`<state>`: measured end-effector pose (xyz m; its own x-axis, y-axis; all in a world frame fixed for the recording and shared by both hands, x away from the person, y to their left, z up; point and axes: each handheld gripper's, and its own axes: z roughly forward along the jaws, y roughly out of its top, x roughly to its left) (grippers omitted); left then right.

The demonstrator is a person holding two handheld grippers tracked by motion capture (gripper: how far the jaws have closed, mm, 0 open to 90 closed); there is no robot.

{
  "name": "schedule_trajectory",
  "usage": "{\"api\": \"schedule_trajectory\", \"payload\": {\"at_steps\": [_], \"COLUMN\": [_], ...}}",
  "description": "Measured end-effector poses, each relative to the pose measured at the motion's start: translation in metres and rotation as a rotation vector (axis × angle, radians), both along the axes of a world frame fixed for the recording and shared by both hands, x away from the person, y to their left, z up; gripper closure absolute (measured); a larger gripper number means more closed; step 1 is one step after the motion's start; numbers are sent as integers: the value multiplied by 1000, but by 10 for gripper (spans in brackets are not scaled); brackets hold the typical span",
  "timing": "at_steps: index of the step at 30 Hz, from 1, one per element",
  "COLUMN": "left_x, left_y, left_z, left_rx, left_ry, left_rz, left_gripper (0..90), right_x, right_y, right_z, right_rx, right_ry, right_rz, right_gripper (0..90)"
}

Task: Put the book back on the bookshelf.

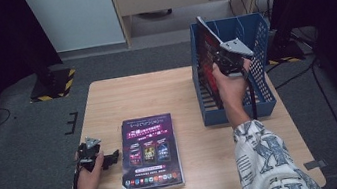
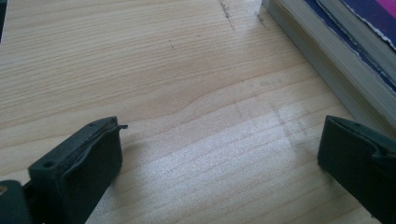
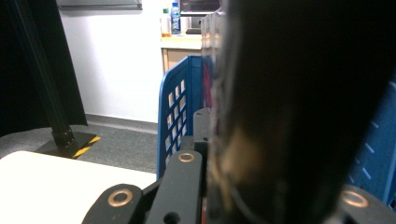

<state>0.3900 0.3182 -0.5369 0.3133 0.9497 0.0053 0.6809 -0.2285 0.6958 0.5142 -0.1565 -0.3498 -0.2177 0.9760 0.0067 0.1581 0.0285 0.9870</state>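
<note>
A stack of purple-covered books [image 1: 150,153] lies flat on the wooden table [image 1: 121,96], near its front edge. My left gripper [image 1: 114,158] rests on the table just left of that stack, open, with bare wood between its jaws [image 2: 219,140]; the stack's page edges [image 2: 327,56] are close on the right of the left gripper view. My right gripper [image 1: 225,62] is shut on a dark red-and-black book [image 1: 208,53], held upright and tilted inside the blue slotted file rack [image 1: 263,91]. In the right gripper view that book [image 3: 303,93] is a dark blur beside the rack's wall [image 3: 177,107].
The rack stands at the table's back right corner. A black stand with a yellow-striped base [image 1: 51,84] is on the grey floor at the back left. Cables [image 1: 329,101] run over the floor to the right.
</note>
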Motion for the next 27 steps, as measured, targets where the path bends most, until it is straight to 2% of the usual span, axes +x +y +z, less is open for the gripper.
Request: {"api": "schedule_trajectory", "payload": {"at_steps": [5, 10, 16, 22, 27], "left_x": [0, 0, 0, 1, 1], "left_y": [0, -1, -1, -1, -1], "left_z": [0, 0, 0, 0, 0], "left_rx": [-2, -2, -2, -3, -3], "left_ry": [-1, -1, -2, -1, -2], "left_rz": [1, 0, 0, 0, -1], "left_gripper": [0, 0, 0, 0, 0], "right_x": [-1, -1, 1, 4, 3], "right_y": [3, 4, 8, 17, 25], "right_z": [-7, -14, -22, -27, -28], "right_rx": [-23, -17, 0, -13, -43], "right_ry": [-9, -25, -18, -16, -18], "right_rz": [-18, -48, -55, -55, -58], "right_gripper": [868, 867, 867, 867, 866]}}
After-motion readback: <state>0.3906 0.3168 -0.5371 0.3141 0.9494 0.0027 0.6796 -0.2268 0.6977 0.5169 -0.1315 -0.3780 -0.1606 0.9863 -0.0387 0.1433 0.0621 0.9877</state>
